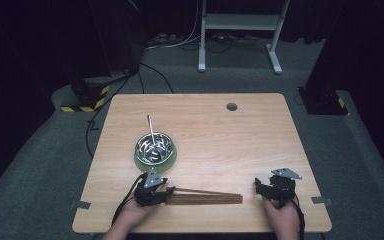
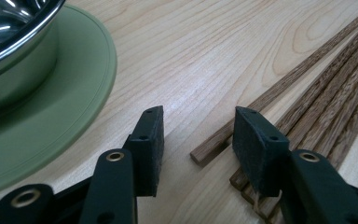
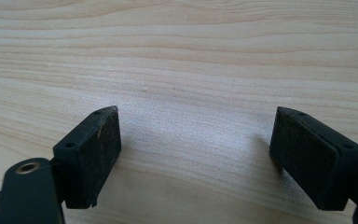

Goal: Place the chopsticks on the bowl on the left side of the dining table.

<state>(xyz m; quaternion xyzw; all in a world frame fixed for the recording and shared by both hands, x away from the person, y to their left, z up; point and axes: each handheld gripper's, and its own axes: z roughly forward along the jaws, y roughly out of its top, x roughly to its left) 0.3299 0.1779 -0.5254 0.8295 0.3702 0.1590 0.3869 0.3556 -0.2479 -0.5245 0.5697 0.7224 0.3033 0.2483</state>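
Observation:
Several brown wooden chopsticks (image 1: 210, 196) lie side by side near the table's front edge. My left gripper (image 1: 169, 191) rests at their left ends. In the left gripper view its jaws (image 2: 198, 114) stand open with the tip of one chopstick (image 2: 214, 147) lying between them, untouched by either pad; the other chopsticks (image 2: 326, 107) run past the right-hand jaw. My right gripper (image 1: 263, 183) sits just right of the chopsticks' other ends, and in the right gripper view it is open (image 3: 196, 116) over bare wood.
A shiny metal bowl (image 1: 154, 145) stands on a green saucer (image 1: 171, 159) just beyond the left gripper, with a metal utensil handle (image 1: 150, 126) sticking up from it. The bowl (image 2: 9, 28) and saucer (image 2: 65, 102) lie close to the left jaw. The wooden table (image 1: 230, 135) has a cable hole (image 1: 231, 106) at the back.

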